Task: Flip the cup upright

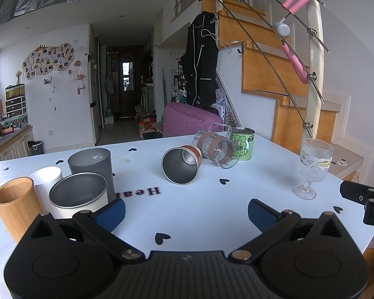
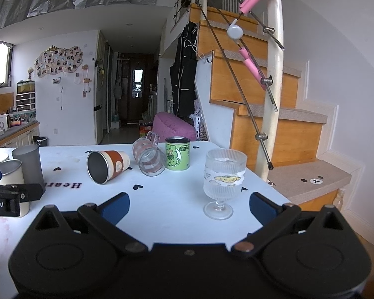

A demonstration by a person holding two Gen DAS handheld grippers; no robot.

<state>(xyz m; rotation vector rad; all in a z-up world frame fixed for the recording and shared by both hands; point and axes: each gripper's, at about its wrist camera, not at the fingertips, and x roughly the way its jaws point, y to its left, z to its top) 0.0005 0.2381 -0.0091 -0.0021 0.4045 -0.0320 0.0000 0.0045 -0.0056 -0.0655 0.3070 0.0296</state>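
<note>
Steel-lined cup on side mid-bench, mouth toward camera, glass mug beside; looks light, rigid, slick, may roll; pinch rim wall. Left gripper, right gripper both spread wide, empty

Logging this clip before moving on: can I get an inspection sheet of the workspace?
Surface: white table with black heart prints.
Job's things: brown-banded metal cup and glass mug, both lying on their sides.
Clutter: green can, stemmed glass, wooden cup, grey tumbler, steel cup, all upright.
Grippers: left gripper and right gripper open, empty.
Cables: nothing seen.
Surroundings: wooden staircase, pink chair.
</note>
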